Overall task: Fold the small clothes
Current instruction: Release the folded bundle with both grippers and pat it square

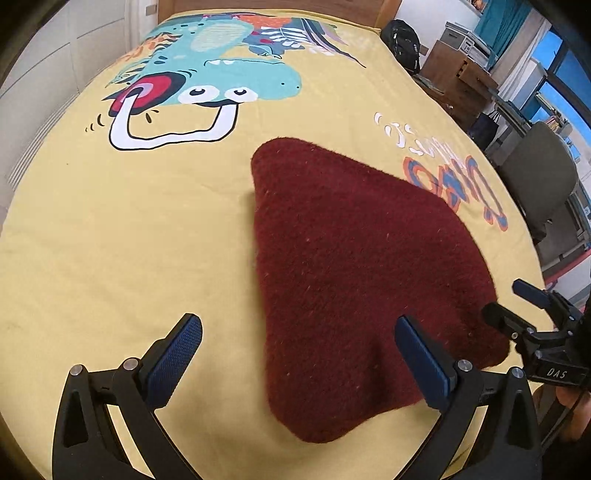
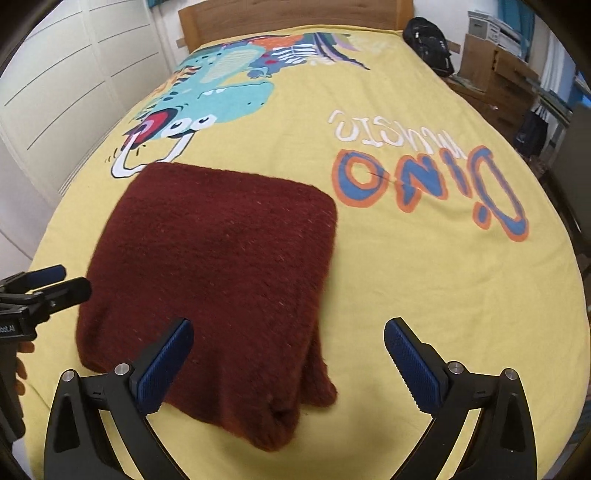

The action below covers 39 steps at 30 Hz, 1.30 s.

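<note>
A dark red knitted garment (image 1: 351,258) (image 2: 221,258) lies folded into a thick pad on the yellow dinosaur-print bed cover (image 1: 129,240) (image 2: 424,277). My left gripper (image 1: 297,328) (image 2: 72,279) hovers over the garment's near left part, open wide, with one blue pad above bare cover and the other above the knit. My right gripper (image 2: 290,326) (image 1: 504,297) is open just as wide over the near right corner, where loose layers bulge out. Neither gripper's pads press on the fabric. A hand shows behind each gripper at the frame edges.
The wooden headboard (image 2: 288,14) stands at the far end, with white wardrobe doors (image 2: 55,92) along the left. A black backpack (image 2: 428,42), cardboard boxes (image 2: 495,70) and a grey chair (image 1: 539,177) crowd the bed's right side.
</note>
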Tool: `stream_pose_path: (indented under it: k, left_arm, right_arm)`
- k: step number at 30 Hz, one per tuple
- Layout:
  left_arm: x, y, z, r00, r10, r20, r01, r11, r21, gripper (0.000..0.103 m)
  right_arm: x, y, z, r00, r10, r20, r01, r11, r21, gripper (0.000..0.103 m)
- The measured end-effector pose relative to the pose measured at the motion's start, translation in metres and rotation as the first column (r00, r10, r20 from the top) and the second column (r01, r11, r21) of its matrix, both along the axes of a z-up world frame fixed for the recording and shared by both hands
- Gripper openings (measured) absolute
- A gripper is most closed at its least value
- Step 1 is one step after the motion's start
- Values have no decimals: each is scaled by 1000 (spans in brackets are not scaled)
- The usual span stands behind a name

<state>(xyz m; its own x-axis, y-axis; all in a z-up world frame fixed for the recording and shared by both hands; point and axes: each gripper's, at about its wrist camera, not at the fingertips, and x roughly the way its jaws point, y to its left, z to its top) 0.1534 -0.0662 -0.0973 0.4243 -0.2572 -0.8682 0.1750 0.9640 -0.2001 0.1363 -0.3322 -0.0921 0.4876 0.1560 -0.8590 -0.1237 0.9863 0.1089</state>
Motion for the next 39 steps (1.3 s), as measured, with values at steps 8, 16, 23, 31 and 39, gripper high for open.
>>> stream_pose_path:
  k: [8, 16, 23, 31, 39]
  left_arm:
    - [1, 10, -30, 1000, 1, 5, -2, 997, 81, 102]
    - [2, 8, -56, 999, -16, 36, 12, 994, 110, 103]
    - [-6, 8, -49, 997, 10, 77, -18, 994, 108, 102]
    - [-36, 16, 11, 988, 39, 147, -51, 995, 82, 102]
    - [-97, 29, 81, 968, 48, 248, -81, 989, 127, 102]
  right_arm:
    - [5, -23, -35, 997, -51, -51, 50, 998, -27, 103]
    - [5, -25, -66, 998, -49, -45, 47, 998, -31, 103]
    - [-5, -23, -50, 997, -69, -23, 69, 997, -30, 103]
    - [-43, -30, 21, 995, -69, 72, 72, 997, -39, 103]
    - [-103, -49, 83, 983, -88, 158, 101, 992, -71, 103]
